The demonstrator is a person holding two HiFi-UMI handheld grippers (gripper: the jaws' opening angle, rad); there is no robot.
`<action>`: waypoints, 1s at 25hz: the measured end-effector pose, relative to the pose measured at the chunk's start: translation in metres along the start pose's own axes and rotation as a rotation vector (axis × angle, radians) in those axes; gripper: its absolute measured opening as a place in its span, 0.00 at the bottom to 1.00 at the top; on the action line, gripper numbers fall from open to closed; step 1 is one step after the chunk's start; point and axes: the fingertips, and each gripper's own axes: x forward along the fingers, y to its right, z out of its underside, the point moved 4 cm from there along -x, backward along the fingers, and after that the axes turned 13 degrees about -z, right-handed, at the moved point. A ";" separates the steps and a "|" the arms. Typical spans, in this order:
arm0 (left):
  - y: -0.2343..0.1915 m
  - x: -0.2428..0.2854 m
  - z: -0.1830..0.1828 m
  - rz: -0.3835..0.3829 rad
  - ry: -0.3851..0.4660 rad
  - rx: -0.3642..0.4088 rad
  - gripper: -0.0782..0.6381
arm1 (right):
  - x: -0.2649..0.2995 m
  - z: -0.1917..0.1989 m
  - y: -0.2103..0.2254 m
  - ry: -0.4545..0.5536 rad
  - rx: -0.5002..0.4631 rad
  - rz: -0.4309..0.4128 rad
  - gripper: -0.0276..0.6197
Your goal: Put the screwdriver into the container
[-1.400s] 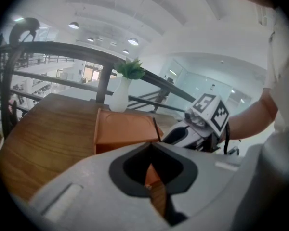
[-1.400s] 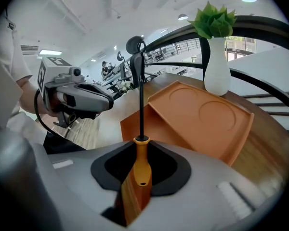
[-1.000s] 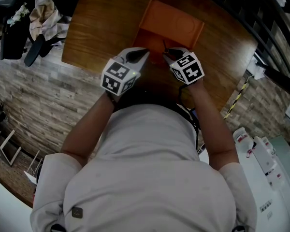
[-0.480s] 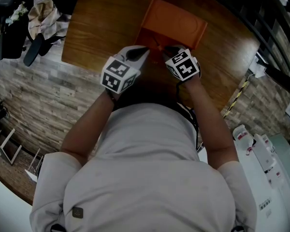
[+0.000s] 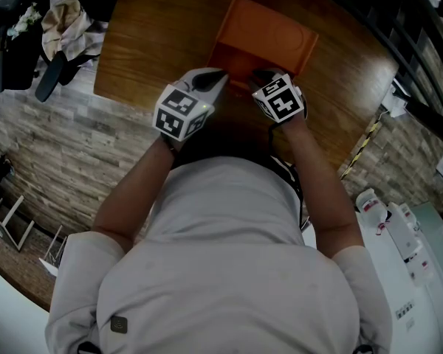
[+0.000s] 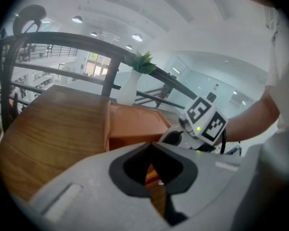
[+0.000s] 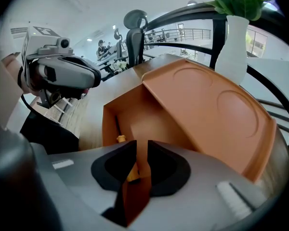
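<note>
Screwdriver [image 7: 121,138] lies in container [image 7: 149,123] beside right fingers [image 7: 163,166] clamping its wall; left fingers [image 6: 131,170] together.

Head view is dim and underexposed, corners dark. Worktop [image 5: 155,43] has a soft warm sheen, with deep shadow at frame centre just below the container [image 5: 269,32]. Strong fisheye, floor planks [image 5: 66,153] bend at the left edge. Both gripper views are bright inside a black round vignette. Left gripper view is milky and low contrast, glare from ceiling lamps [image 6: 137,37] upper centre. Right gripper view is crisper, container interior shaded. Jaws up close are blurred in both, backgrounds soft.
</note>
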 end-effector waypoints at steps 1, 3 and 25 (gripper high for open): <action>0.000 0.000 0.000 0.001 0.000 0.001 0.11 | 0.000 0.000 0.000 -0.001 0.001 -0.001 0.17; 0.000 0.000 0.000 0.001 0.000 0.002 0.11 | 0.000 -0.001 0.000 -0.005 0.004 -0.001 0.17; 0.025 -0.014 -0.006 0.003 0.026 0.034 0.11 | -0.041 -0.010 -0.020 0.089 -0.037 0.036 0.05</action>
